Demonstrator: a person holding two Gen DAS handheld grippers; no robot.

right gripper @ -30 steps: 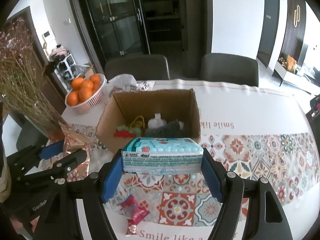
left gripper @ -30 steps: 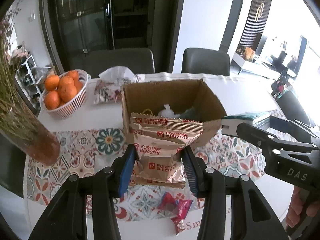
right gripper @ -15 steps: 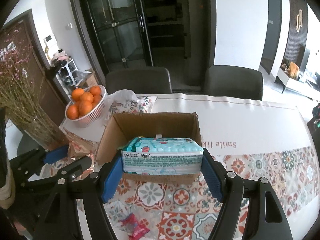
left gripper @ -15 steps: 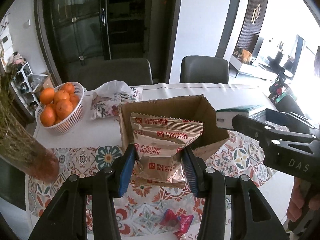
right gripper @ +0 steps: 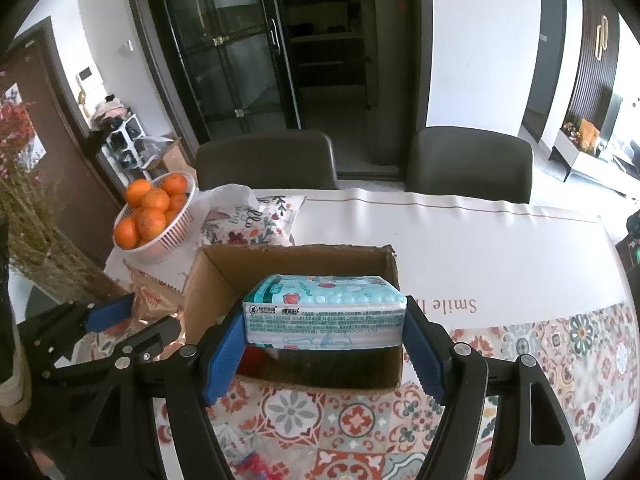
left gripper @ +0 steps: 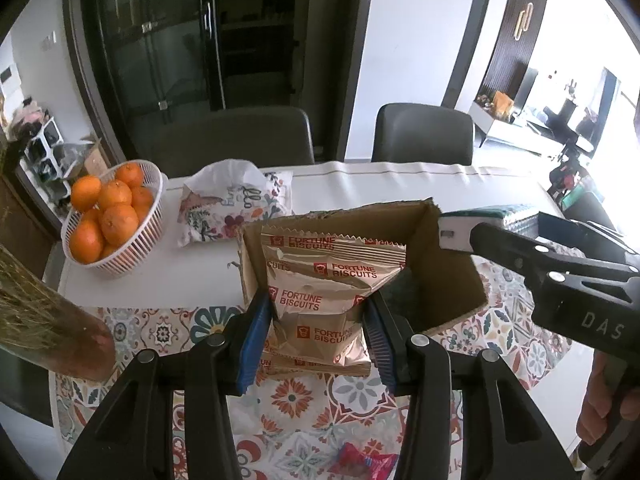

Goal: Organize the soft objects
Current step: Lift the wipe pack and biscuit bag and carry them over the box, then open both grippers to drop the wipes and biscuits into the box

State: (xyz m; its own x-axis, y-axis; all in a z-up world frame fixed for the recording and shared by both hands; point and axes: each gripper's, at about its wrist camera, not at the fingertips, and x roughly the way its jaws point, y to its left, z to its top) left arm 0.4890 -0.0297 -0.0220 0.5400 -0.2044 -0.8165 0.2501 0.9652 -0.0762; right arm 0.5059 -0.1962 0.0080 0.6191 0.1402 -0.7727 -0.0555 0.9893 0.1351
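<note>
My left gripper (left gripper: pixel 318 328) is shut on a gold Fortune Biscuits bag (left gripper: pixel 320 300) and holds it at the left front side of the open cardboard box (left gripper: pixel 452 280). My right gripper (right gripper: pixel 324 340) is shut on a teal tissue pack (right gripper: pixel 324 312) and holds it above the box's opening (right gripper: pixel 296 268). The right gripper also shows in the left wrist view (left gripper: pixel 560 276), over the box's right side. The left gripper shows in the right wrist view (right gripper: pixel 120 328), left of the box. Most of the box's contents are hidden by the held items.
A white basket of oranges (left gripper: pixel 112 220) and a floral tissue pouch (left gripper: pixel 236 208) stand behind the box on the left. A vase of dried flowers (left gripper: pixel 44 320) is at the near left. A red snack packet (left gripper: pixel 364 464) lies at the table's front edge. Two chairs (right gripper: pixel 468 164) stand behind.
Both grippers have risen and moved forward with their loads. The tissue pack has come over the box opening, and the biscuit bag now stands higher against the box's left front side.
</note>
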